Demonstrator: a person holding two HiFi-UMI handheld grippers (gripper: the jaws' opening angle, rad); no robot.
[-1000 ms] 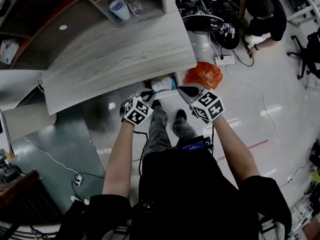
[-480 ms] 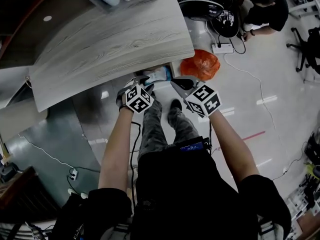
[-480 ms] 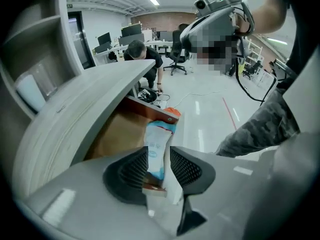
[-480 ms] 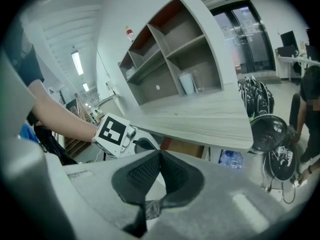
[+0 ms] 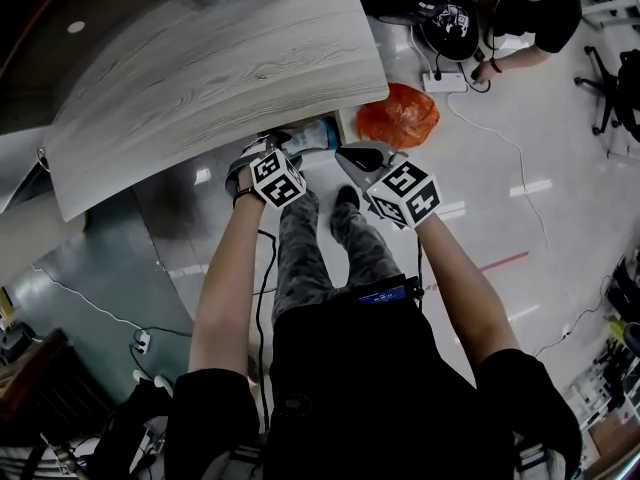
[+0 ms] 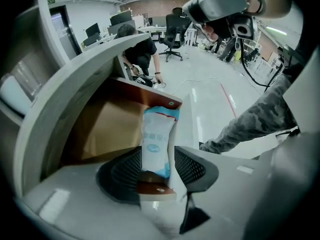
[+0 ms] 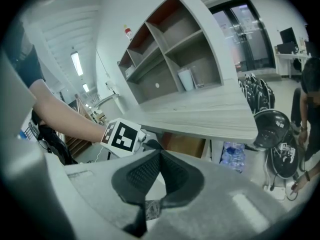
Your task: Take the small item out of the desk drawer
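Note:
The small item is a white and blue packet (image 6: 156, 141) that lies lengthwise in the open desk drawer (image 6: 112, 129). In the head view the packet (image 5: 312, 135) shows just under the desk edge. My left gripper (image 6: 155, 173) points steeply down into the drawer. Its jaws have just been opening, and the packet now lies between the two pads without being pinched. My right gripper (image 7: 159, 156) hangs beside the drawer, shut with nothing in it. In the head view the left gripper (image 5: 264, 150) is at the drawer and the right gripper (image 5: 348, 156) is just right of it.
The wood-grain desk top (image 5: 200, 68) overhangs the drawer. A shelf unit (image 7: 180, 59) stands on the desk. An orange bag (image 5: 400, 116) lies on the floor to the right, a pack of water bottles (image 7: 232, 156) under the desk. A person (image 5: 525, 13) crouches by a power strip (image 5: 440, 80).
Both hands have moved toward the drawer under the desk edge. The left gripper has tipped downward over the packet.

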